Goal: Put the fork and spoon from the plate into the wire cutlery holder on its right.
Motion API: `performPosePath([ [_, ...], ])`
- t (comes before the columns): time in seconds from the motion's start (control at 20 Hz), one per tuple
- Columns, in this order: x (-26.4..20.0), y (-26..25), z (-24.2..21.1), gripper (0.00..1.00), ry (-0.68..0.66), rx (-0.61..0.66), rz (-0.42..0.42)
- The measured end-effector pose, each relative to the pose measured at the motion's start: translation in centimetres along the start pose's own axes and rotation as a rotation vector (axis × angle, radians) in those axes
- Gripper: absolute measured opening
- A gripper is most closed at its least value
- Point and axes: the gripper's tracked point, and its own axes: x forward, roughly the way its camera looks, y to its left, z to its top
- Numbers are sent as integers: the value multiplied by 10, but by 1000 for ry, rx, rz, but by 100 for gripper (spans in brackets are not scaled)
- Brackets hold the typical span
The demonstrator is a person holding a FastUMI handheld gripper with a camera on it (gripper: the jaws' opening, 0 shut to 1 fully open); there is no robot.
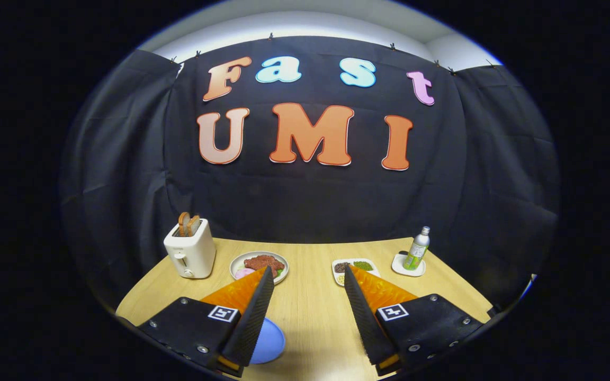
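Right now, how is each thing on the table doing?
tool: open, holding nothing
toaster: upright, bread sticking out of the slots
round plate: has food on it
bottle: upright, capped, on a small white dish
divided dish: filled
blue plate: partly hidden by a finger

blue plate (269,343) half behind finger

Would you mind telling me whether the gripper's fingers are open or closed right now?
Open. The gripper has a wide stretch of bare wooden table between its fingers, nothing held.
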Motion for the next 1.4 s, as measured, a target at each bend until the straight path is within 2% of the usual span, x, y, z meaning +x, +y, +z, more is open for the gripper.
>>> performPosePath([
  [0.35,13,74,-26,81,76,-11,78],
  [0.7,23,134,-86,81,322,31,161],
  [1.1,18,159,-166,81,628,90,168],
  [1.4,10,180,-221,76,755,109,165],
])
